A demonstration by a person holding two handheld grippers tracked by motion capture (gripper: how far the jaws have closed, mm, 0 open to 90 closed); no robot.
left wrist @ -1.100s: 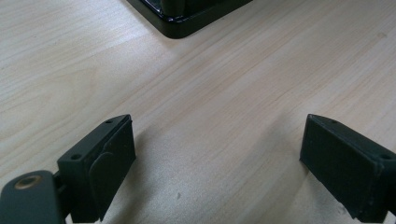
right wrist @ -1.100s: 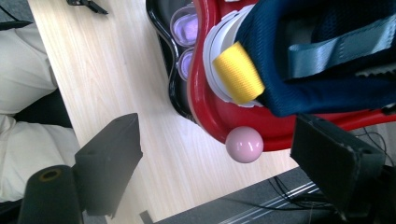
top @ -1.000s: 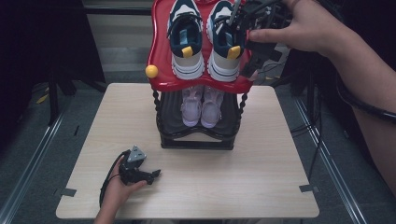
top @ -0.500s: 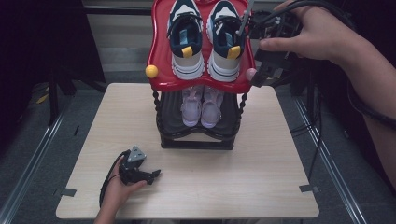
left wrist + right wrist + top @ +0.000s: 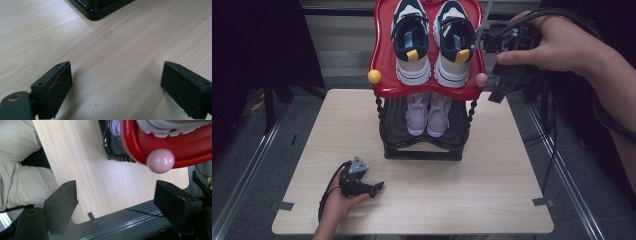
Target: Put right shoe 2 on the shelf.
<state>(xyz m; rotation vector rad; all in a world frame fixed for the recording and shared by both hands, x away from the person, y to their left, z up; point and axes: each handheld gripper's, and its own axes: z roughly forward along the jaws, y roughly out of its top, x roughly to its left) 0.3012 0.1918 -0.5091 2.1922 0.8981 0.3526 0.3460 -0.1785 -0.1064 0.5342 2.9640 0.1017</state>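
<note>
From the high view, the right gripper [image 5: 499, 87] was held up in the air just beside the right edge of the red top shelf [image 5: 384, 75], its jaws pointing down and left toward the pink ball [image 5: 481, 79] at that shelf's corner, and it gripped nothing. A pair of navy and white sneakers [image 5: 433, 42] stood side by side on the red shelf, and a pair of lilac shoes [image 5: 428, 112] sat on the black lower shelf [image 5: 422, 150] beneath. The left gripper [image 5: 374, 187] lay low on the wooden table [image 5: 492, 175], well apart from the rack, jaws aimed toward its base. In the left gripper view, the jaws stood wide apart with bare tabletop between them and the black corner of the rack base [image 5: 96, 12] far ahead of their tips. In the right gripper view, the jaws were likewise wide apart and empty; the pink ball [image 5: 160, 160] hung above and ahead of the right-hand jaw, the red shelf [image 5: 175, 147] beyond it. Judging from this, both pairs looked set on the rack, so little seemed left, or a grasp at the top shelf had not yet begun.
</note>
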